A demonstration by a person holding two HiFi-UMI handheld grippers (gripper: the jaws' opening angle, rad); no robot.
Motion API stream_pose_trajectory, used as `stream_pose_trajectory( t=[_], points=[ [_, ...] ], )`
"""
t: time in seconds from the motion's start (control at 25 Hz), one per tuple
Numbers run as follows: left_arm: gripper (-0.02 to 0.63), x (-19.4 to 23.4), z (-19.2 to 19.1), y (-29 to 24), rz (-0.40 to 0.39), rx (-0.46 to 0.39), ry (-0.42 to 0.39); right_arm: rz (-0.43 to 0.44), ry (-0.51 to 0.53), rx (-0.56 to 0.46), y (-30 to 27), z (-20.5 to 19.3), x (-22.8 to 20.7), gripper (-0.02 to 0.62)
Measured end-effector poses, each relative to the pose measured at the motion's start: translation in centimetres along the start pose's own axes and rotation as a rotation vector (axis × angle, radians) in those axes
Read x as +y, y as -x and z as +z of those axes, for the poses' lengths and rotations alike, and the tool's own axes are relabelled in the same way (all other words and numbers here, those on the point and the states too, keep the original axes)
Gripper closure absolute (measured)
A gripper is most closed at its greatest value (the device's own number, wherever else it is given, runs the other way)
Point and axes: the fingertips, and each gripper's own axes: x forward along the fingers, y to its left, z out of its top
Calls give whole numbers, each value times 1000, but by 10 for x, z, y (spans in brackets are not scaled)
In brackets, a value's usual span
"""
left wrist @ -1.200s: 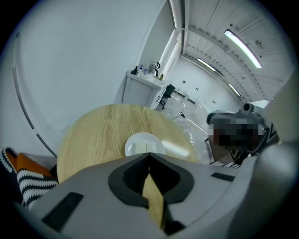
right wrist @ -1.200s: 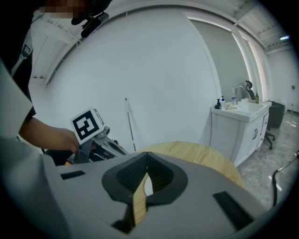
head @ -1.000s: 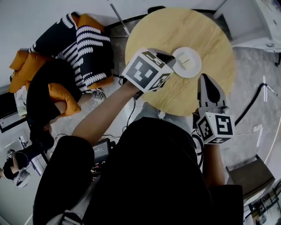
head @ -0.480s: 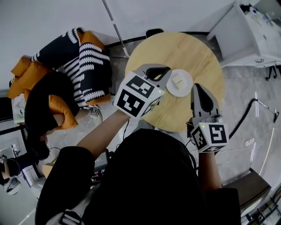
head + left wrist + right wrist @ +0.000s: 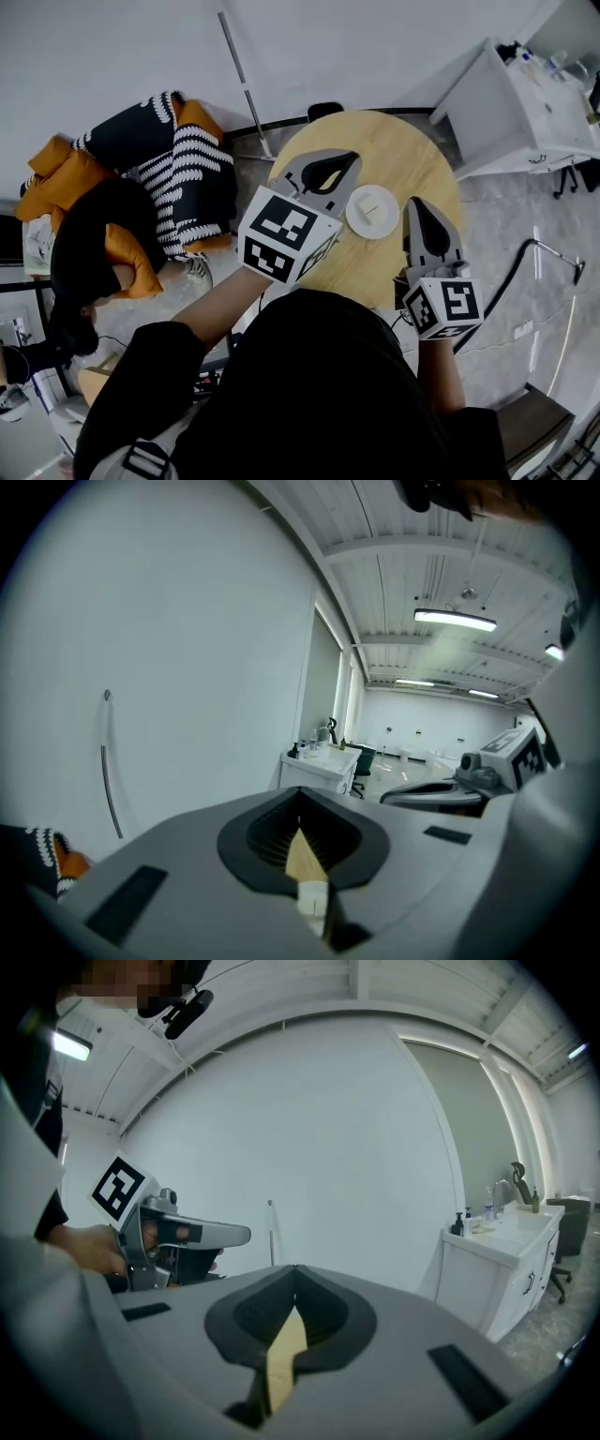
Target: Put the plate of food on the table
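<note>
While both grippers hang raised over the round wooden table (image 5: pixel 398 150), each with its jaws pressed together on nothing, the white plate (image 5: pixel 357 223) lies flat near the middle of the tabletop. In the head view the left gripper (image 5: pixel 349 159) shows at the plate's upper left and the right gripper (image 5: pixel 415 208) just to its right, both held up clear of it. Bare wood rings the plate on every side, so it sits well in from the table's rim. A white cabinet (image 5: pixel 506 112) stands close to the table's far right edge. A seat draped in black-and-white striped fabric (image 5: pixel 192 159), with orange cushions (image 5: pixel 56 173), sits off the left edge. A thin rod (image 5: pixel 239 66) leans on the wall behind. Grey floor lies open to the right, crossed by a black cable (image 5: pixel 534 243). Being round, the plate has no long axis and points no particular way. The pale piece of food (image 5: pixel 372 208) on it is too small to tell its direction.
</note>
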Motion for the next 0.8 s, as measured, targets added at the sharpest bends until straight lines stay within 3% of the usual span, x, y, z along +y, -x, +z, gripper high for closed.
stream_pose_trajectory(
  t=[0.44,0.8],
  points=[
    [598,10,30,21,24,-61,-13,1,28,-28,3,16,4,589],
    [598,0,23,18,-15,-45,2,-5,22,-17,8,11,6,589]
  ],
)
